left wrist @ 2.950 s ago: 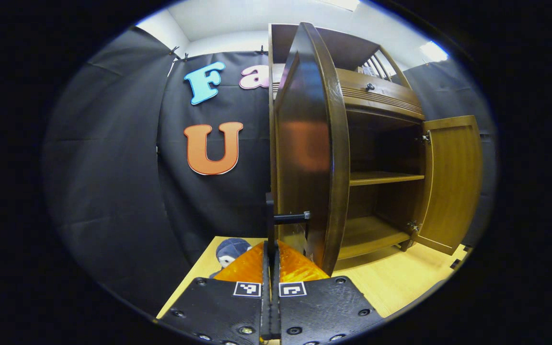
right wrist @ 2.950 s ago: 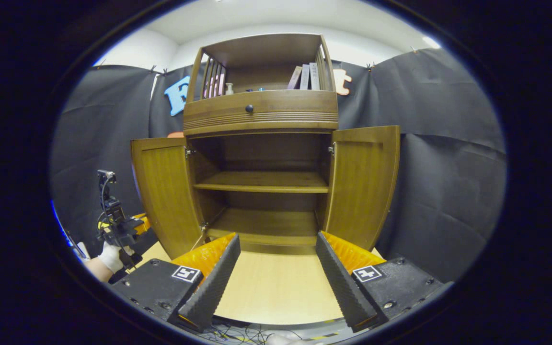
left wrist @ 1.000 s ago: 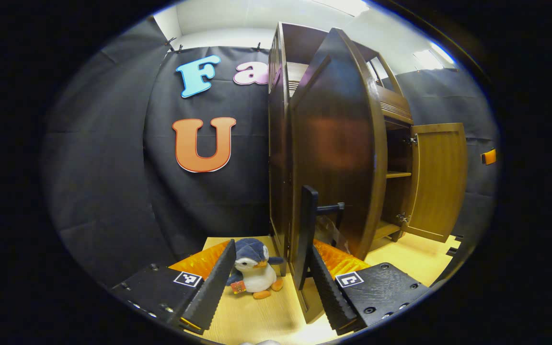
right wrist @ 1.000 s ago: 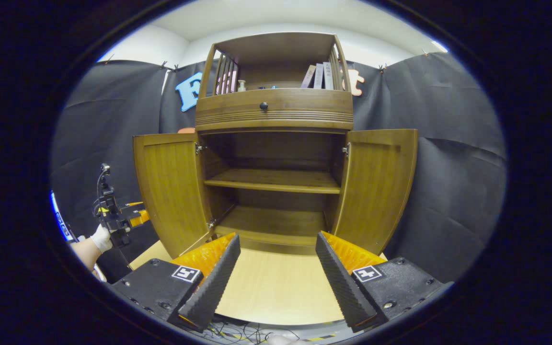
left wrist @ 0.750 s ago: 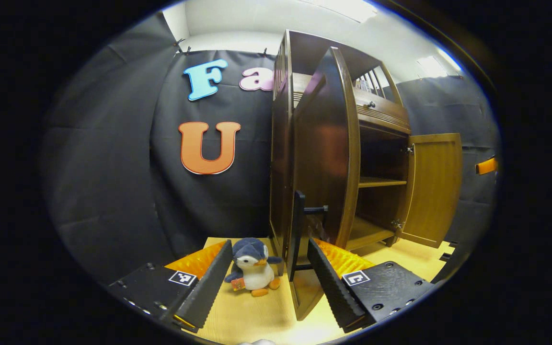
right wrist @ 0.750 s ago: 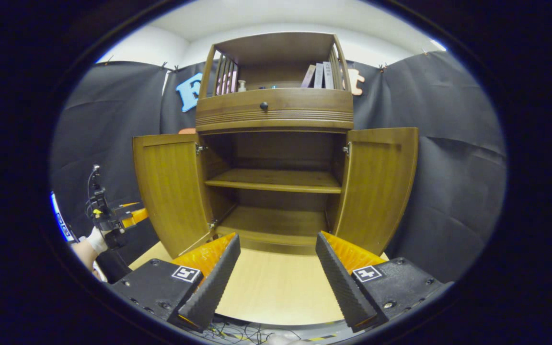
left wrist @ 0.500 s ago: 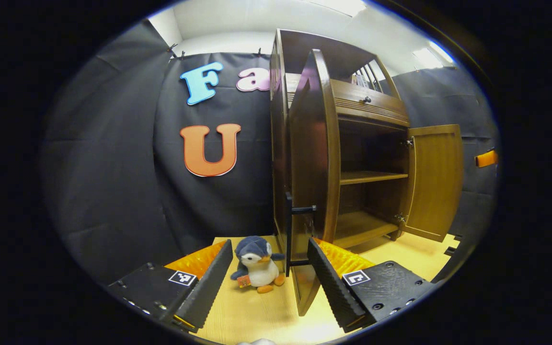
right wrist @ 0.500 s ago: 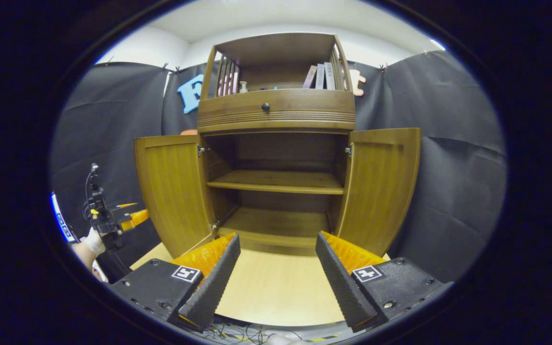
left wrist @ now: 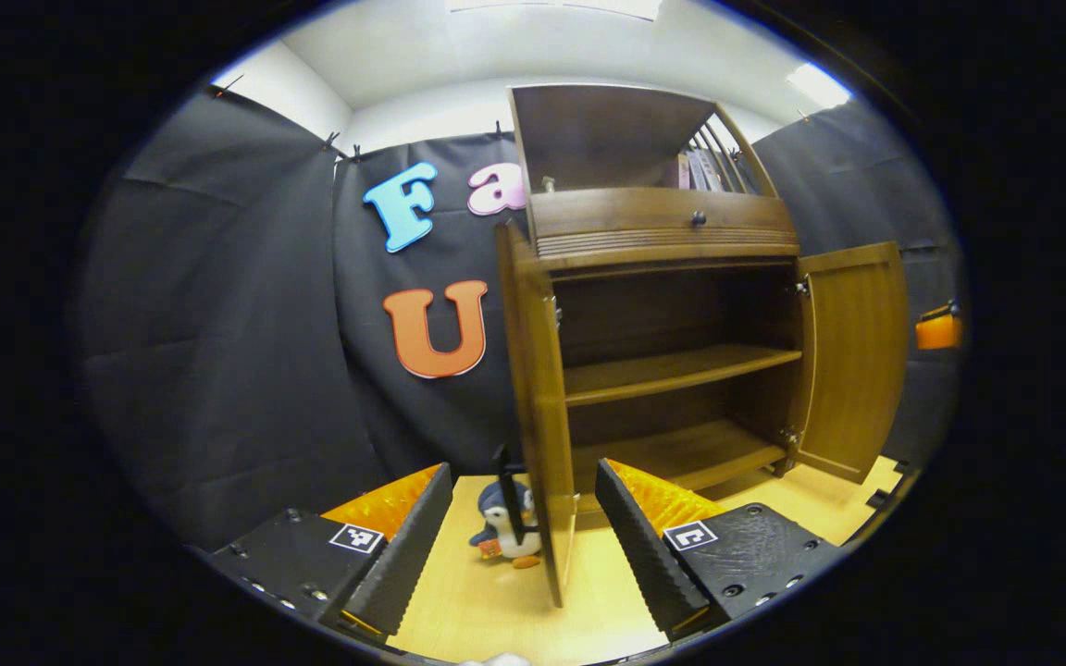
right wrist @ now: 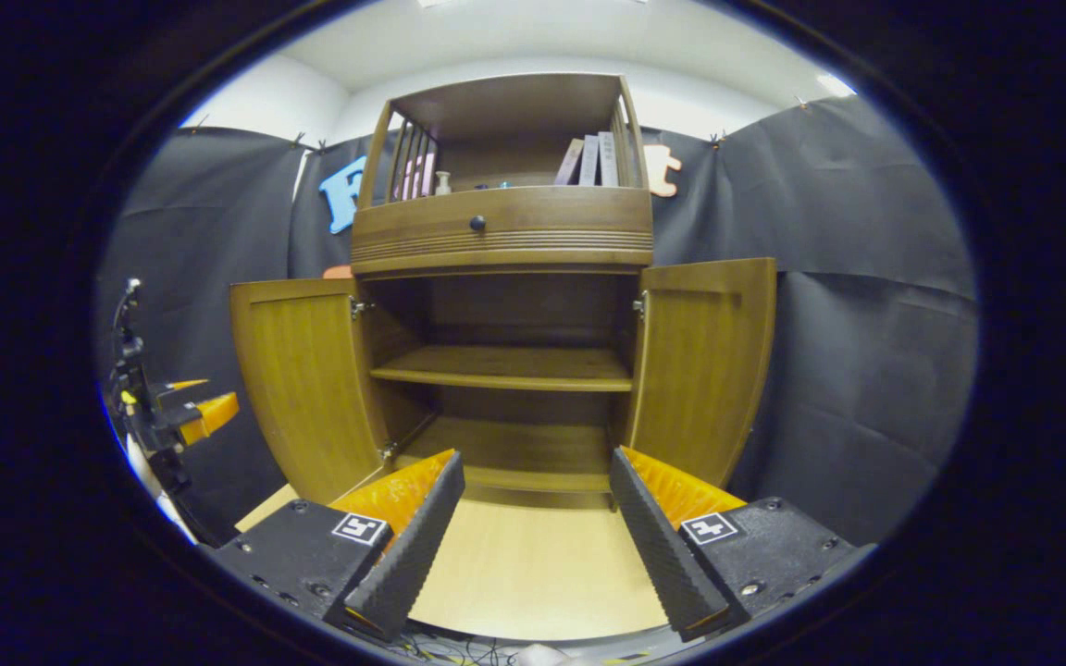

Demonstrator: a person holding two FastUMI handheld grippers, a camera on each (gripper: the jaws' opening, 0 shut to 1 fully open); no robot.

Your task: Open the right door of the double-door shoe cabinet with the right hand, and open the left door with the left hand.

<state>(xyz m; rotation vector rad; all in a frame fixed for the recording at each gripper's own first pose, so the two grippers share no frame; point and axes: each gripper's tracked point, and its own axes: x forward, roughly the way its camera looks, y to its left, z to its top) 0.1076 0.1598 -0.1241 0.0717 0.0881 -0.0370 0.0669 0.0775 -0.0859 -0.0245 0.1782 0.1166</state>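
Observation:
The brown wooden shoe cabinet [right wrist: 503, 236] has both lower doors swung wide. In the right gripper view the left door [right wrist: 297, 388] and right door [right wrist: 704, 365] flank two bare shelves [right wrist: 505, 365]. My right gripper [right wrist: 537, 457] is open and empty, back from the cabinet over the light wood floor [right wrist: 533, 564]. In the left gripper view the left door [left wrist: 538, 416] stands edge-on with its dark bar handle [left wrist: 507, 490] on the outer face. My left gripper [left wrist: 523, 470] is open, its fingers [left wrist: 403, 555] wide apart and touching neither door nor handle. The right door [left wrist: 852, 356] stands open farther off.
A plush penguin [left wrist: 505, 532] sits on the floor just left of the left door. Books [right wrist: 588, 157] and small items stand on the cabinet's top shelf above a drawer knob [right wrist: 477, 222]. The left gripper [right wrist: 172, 412] shows at the far left of the right gripper view.
My left gripper, shut on the left door's handle three seconds ago, has let go, opened, pulled back and turned right to face the cabinet. The right gripper has barely shifted.

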